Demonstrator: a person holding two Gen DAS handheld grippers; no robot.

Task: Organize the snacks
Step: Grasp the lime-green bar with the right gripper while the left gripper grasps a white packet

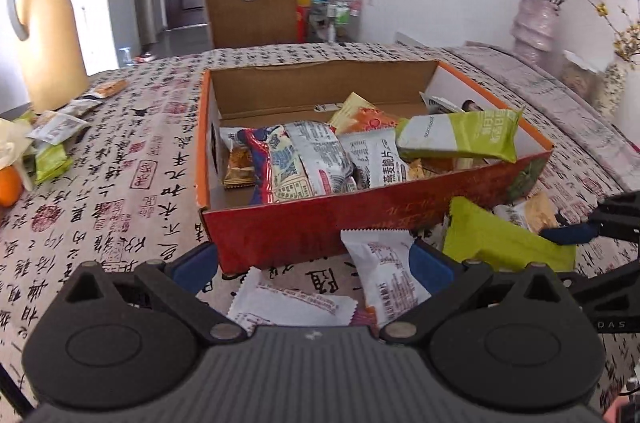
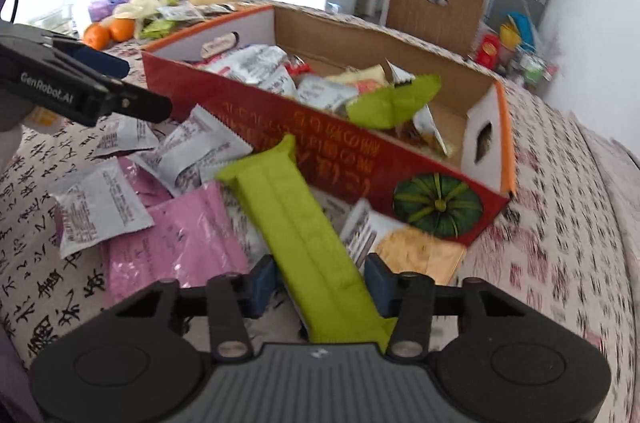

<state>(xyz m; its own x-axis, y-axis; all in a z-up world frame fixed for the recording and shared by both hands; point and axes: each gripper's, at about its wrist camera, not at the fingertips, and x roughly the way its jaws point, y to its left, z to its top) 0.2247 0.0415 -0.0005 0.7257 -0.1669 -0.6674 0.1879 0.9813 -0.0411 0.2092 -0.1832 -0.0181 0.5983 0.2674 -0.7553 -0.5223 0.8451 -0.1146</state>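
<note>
A red cardboard box [image 1: 320, 223] holds several snack packets, with a green and white packet [image 1: 460, 137] on top at its right. The box also shows in the right wrist view [image 2: 320, 139]. My left gripper [image 1: 314, 265] is open in front of the box, over white snack packets [image 1: 384, 271] on the cloth. My right gripper [image 2: 318, 283] has its jaws against both sides of a long green snack packet [image 2: 296, 215], which points at the box. That green packet [image 1: 500, 239] and the right gripper also show in the left wrist view, at its right side.
Loose white packets [image 2: 100, 211] and a pink packet [image 2: 180, 243] lie left of the green one. A yellow jug [image 1: 48, 35], oranges [image 2: 108, 31] and more snacks sit at the far left. A vase of flowers [image 1: 536, 19] stands at the back right. A cardboard chair back [image 1: 250, 7] stands behind the table.
</note>
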